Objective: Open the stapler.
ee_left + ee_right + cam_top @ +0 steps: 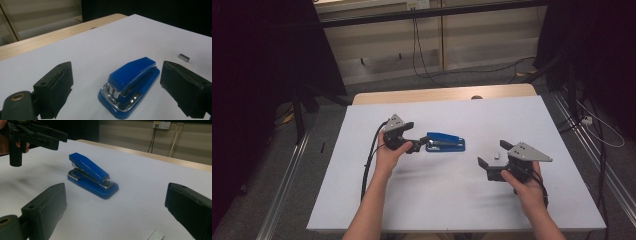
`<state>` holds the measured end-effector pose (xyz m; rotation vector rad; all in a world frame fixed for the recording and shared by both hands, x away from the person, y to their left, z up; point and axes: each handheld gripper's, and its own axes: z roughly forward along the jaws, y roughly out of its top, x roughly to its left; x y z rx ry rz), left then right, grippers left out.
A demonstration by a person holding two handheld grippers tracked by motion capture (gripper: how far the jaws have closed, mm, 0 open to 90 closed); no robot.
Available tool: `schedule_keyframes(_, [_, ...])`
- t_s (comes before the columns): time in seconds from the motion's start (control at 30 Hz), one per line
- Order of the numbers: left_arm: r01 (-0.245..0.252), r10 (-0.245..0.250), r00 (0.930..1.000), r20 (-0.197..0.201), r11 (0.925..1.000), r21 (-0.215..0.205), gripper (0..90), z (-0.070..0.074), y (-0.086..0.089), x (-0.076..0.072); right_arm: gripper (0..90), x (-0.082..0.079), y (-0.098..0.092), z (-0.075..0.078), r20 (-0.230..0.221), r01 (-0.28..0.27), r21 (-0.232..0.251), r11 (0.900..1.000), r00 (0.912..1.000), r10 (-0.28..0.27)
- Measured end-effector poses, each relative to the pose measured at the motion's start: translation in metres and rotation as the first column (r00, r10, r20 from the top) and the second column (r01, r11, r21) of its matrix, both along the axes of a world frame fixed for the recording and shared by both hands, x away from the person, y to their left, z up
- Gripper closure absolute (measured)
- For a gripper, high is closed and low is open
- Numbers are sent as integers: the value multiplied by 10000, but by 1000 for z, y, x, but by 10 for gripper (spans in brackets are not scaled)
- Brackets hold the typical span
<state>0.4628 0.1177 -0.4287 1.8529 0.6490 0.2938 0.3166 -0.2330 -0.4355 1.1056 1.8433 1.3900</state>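
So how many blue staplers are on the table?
1. The blue stapler lies on the white table, just in front of the left hand-held gripper, whose jaws stand open around it without touching. None seem hidden.

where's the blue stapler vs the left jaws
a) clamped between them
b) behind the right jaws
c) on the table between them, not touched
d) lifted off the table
c: the left gripper view shows the stapler resting on the table, with the left gripper open and gaps on both sides.
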Motion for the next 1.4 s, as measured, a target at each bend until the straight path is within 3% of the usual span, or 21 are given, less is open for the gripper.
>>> schedule_keyframes(0.1, [117,-117,9999,-104,9999,4,126,-3,-1,3,34,3,1,0,-24,-14,-1,10000,10000,14])
schedule_keyframes(0.27, [370,-357,9989,-305,9984,424,181,-10,-7,8,35,11,7,-1,-135,-81,-6,10000,9999,81])
schedule_keyframes(0.4, [298,-251,9972,-703,9973,674,201,-17,-11,11,36,17,12,-3,-236,-214,-74,9997,9995,212])
schedule_keyframes(0.5, [533,-488,9963,-703,9965,643,230,-21,-15,13,37,24,16,-4,-349,-328,-153,9993,9989,322])
schedule_keyframes(0.63, [768,-711,9956,-608,9922,977,231,-24,-18,15,37,31,20,-4,-386,-400,-179,9990,9985,393])
schedule_keyframes(0.9, [949,-881,9934,-741,9910,948,292,-27,-21,20,37,45,27,-2,-481,-620,-240,9978,9970,608])
schedule_keyframes(0.93, [1024,-953,9916,-875,9915,800,300,-28,-21,21,37,46,27,-1,-472,-631,-239,9977,9970,620])
schedule_keyframes(1.1, [1393,-1315,9874,-881,9862,896,341,-29,-23,22,38,51,30,0,-528,-686,-299,9972,9964,669])
schedule_keyframes(1.17, [1405,-1312,9846,-1153,9871,764,347,-30,-25,23,38,52,32,0,-535,-708,-308,9970,9962,691])
schedule_keyframes(1.4, [1959,-1854,9781,-951,9736,1169,438,-33,-30,22,38,52,35,-1,-610,-768,-384,9963,9954,744])
